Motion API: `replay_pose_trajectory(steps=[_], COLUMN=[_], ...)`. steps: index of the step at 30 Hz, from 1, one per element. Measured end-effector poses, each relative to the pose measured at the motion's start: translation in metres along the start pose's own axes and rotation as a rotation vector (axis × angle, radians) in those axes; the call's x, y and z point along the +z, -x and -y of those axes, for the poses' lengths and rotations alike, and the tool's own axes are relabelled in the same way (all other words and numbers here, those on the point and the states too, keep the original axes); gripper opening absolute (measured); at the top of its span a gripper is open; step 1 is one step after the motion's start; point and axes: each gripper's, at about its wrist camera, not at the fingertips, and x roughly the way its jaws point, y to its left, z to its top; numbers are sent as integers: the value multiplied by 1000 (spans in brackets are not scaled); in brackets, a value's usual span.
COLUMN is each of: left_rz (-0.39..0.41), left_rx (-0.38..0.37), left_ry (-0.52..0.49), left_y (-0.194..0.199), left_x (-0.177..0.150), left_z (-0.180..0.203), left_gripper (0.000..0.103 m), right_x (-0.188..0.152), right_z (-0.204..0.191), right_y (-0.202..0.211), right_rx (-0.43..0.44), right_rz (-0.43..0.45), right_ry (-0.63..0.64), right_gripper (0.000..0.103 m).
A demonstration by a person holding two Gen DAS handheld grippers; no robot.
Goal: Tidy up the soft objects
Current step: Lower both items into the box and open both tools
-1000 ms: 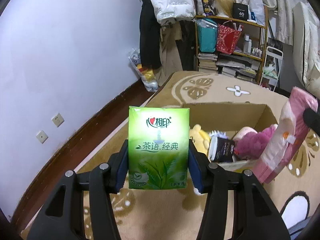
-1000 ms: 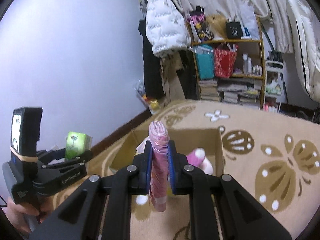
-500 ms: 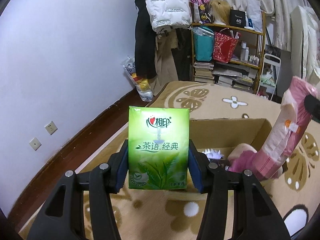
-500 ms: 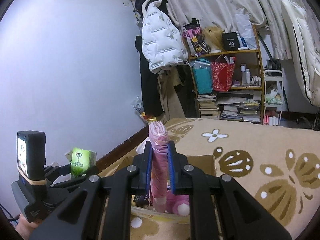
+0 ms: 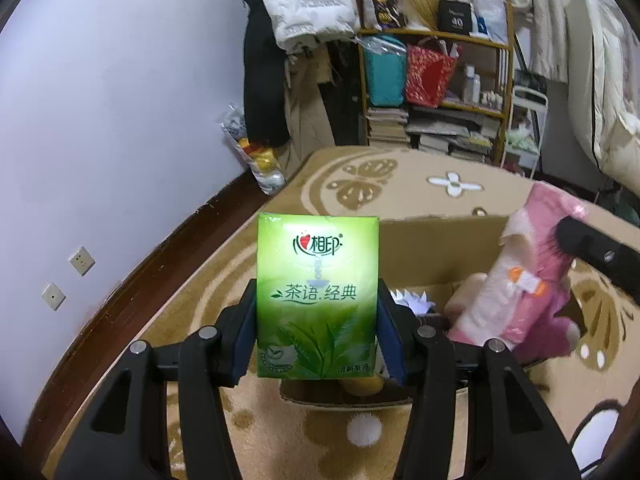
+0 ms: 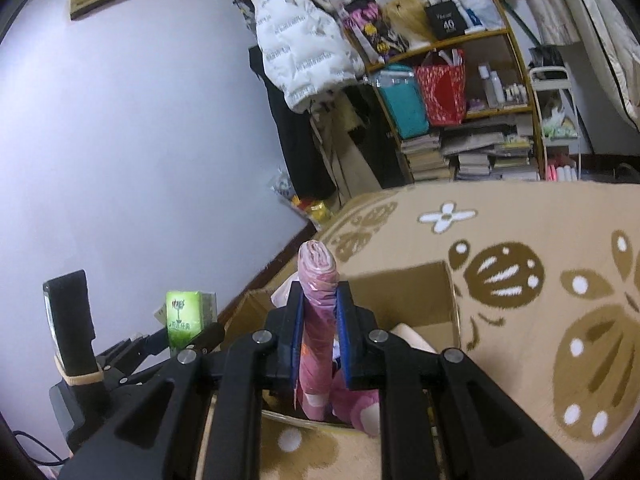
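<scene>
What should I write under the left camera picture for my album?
Left gripper holds a green tissue pack upright above the cardboard box.

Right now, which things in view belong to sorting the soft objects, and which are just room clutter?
Part of the job:
- green tissue pack, clamped in the left gripper
- pink soft pack, clamped in the right gripper
- cardboard box
- pink plush toy inside the box

Just lying about:
- white puffer jacket
- shelf of bags and books
- patterned rug
</scene>
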Motion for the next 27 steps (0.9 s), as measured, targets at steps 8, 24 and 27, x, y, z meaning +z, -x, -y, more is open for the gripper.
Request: replay_pose_trajectory(steps=[8, 24, 27], left_rz=[-10, 24, 25], left_rx=[39, 112, 115], left_ry=[-12, -44, -57], left_y=[-5, 15, 20], left_x=[-1, -6, -8], left_z=[3, -1, 1], left_gripper=[58, 94, 94], right_x=[-10, -15, -19], right_z=[7, -1, -3], right_y=[-14, -3, -1], right_rx=[-50, -131, -150], right_rz=[-53, -64, -68], right_ry=[20, 74, 99], right_gripper=[24, 71, 79])
